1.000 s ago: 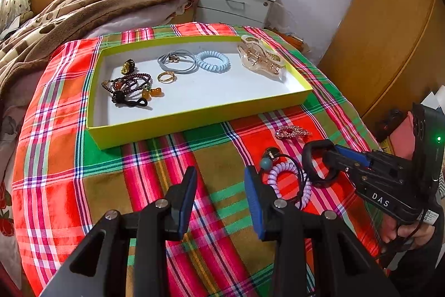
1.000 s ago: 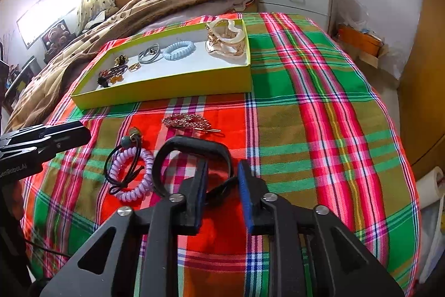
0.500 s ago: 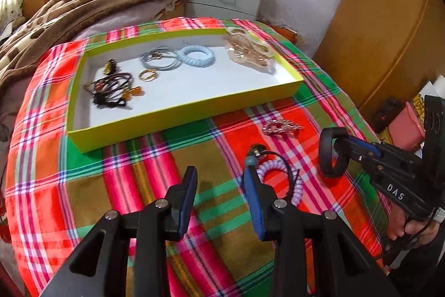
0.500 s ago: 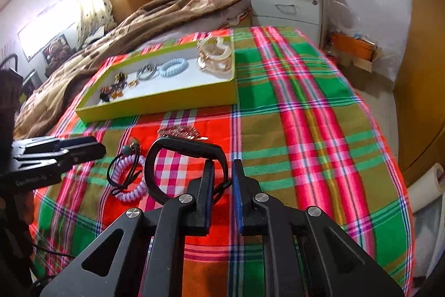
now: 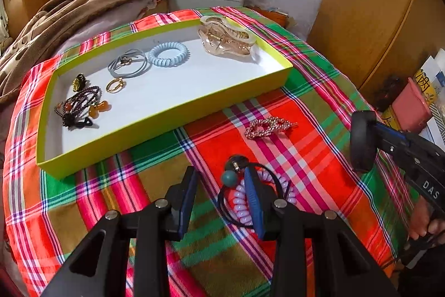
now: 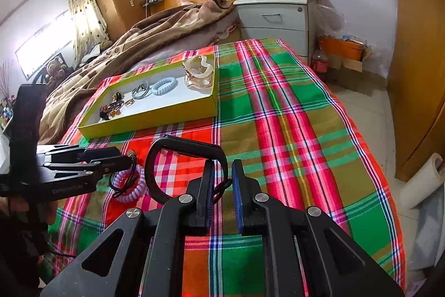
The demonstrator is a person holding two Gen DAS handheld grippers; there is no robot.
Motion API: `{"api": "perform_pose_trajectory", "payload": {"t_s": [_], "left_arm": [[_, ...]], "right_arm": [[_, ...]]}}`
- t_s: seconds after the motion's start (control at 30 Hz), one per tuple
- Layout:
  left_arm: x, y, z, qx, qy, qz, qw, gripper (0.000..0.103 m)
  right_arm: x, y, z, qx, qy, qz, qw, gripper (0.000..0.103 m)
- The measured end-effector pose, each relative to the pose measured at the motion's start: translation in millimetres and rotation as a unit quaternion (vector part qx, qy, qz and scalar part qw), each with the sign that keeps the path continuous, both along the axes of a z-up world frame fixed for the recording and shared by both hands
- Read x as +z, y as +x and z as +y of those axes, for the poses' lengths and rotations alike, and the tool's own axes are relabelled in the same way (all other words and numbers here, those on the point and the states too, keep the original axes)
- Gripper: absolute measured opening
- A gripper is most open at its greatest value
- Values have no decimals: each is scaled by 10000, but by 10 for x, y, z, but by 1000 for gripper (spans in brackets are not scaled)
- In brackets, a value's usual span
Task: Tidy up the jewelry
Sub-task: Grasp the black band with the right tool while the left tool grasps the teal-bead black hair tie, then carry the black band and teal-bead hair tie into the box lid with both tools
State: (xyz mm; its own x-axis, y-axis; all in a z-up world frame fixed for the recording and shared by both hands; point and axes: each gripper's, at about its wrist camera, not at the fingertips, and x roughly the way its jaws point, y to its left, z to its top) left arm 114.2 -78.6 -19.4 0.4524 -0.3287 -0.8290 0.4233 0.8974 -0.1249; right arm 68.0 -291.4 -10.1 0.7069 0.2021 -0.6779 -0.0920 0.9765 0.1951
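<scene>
A yellow tray [image 5: 167,116] [image 6: 150,121] on the plaid cloth holds hair ties, rings, beads and an amber claw clip [image 5: 225,41]. My left gripper [image 5: 222,194] [image 6: 126,157] hangs open over the cloth. Its right finger is at a lilac coil hair tie [image 5: 240,206] [image 6: 133,188] tangled with a black elastic and a teal bead [image 5: 229,178]. A sparkly hair clip [image 5: 267,127] lies beyond them. My right gripper [image 6: 224,185] [image 5: 372,130] is shut on a black bangle [image 6: 180,146] [image 5: 361,141], held clear above the cloth.
A brown blanket [image 6: 155,32] is heaped behind the tray, beside a grey nightstand [image 6: 278,18]. Wooden wardrobe doors [image 5: 375,18] stand to the right. A pink box [image 5: 411,107] and papers sit past the cloth's right edge. A person's hand [image 5: 425,227] grips the right tool.
My right gripper closed on the black bangle and lifted it off the cloth. My left gripper moved right, up to the lilac coil tie.
</scene>
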Motion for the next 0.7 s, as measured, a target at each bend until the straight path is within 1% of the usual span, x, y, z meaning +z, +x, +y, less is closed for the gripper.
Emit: {"api": "perform_pose_trajectory", "payload": {"t_s": [0.1, 0.23, 0.3, 0.37, 0.43, 0.57, 0.67, 0.7], "left_arm": [[4, 42, -50, -12, 125, -19, 9999, 37], [30, 54, -136, -114, 440, -132, 9989, 39], [20, 76, -164, -107, 507, -123, 9986, 40], [-35, 103, -193, -146, 585, 45, 9982, 40], [-33, 58, -226, -186, 686, -58, 9975, 40], [-34, 43, -183, -137, 550, -47, 9984, 40], [-34, 37, -194, -142, 563, -81, 9983, 40], [-33, 35, -197, -141, 576, -95, 9982, 38]], "right_arm": [[2, 0, 4, 15, 22, -19, 10000, 13], [-3, -2, 1, 24, 50, -22, 10000, 13], [-4, 1, 6, 29, 63, -21, 10000, 13], [-1, 2, 1, 25, 67, -23, 10000, 13], [2, 10, -1, 8, 63, -33, 10000, 13], [2, 35, -8, -9, 84, -32, 10000, 13], [-8, 41, 4, 5, 77, -19, 10000, 13], [-9, 39, 1, 4, 89, -24, 10000, 13]]}}
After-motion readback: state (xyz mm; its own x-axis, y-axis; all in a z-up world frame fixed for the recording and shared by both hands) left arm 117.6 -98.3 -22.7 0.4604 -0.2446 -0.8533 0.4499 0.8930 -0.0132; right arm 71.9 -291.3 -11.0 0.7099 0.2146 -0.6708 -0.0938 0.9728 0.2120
